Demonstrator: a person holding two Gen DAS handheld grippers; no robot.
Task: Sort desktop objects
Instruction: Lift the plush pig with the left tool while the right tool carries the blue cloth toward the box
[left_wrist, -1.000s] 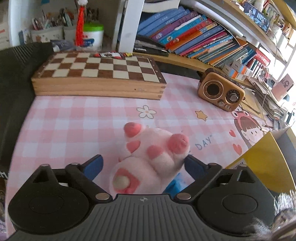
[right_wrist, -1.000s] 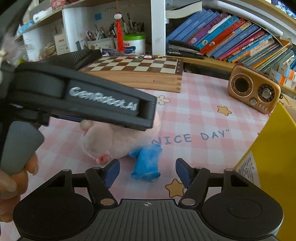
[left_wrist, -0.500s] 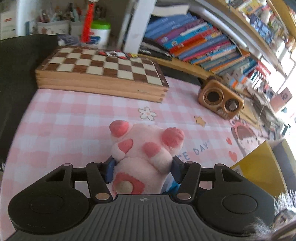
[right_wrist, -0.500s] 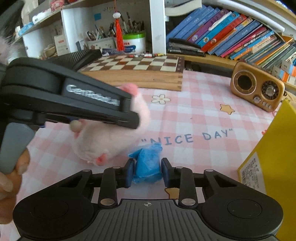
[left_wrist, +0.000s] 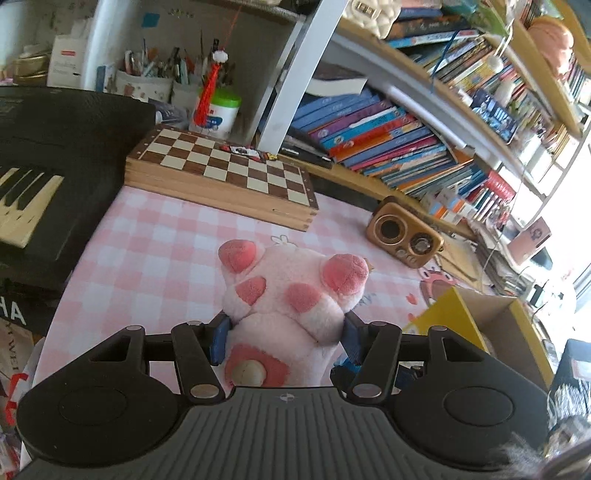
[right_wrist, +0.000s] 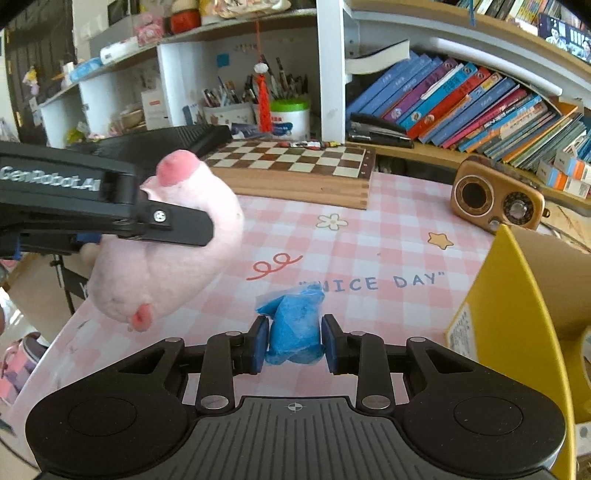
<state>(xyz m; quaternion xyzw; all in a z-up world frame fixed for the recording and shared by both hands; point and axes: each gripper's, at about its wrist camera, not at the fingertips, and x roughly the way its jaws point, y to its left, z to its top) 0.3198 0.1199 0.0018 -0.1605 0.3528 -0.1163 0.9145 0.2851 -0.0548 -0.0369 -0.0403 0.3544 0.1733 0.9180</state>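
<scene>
plush pig (left_wrist: 284, 295) squashes softly in our left hand-held gripper (left_wrist: 284, 338); our right hand-held gripper (right_wrist: 294, 343) pinches the light, crumpled blue wad (right_wrist: 293, 326) mid-body.

A pink plush toy (left_wrist: 284, 302), with darker pink paw pads and a cream tail knob on its near end, is clamped at its sides and held clear above the pink checked worktop (right_wrist: 388, 236). To its right, a crumpled blue cloth (right_wrist: 293, 328) is pinched upright, also lifted off the worktop.
</scene>
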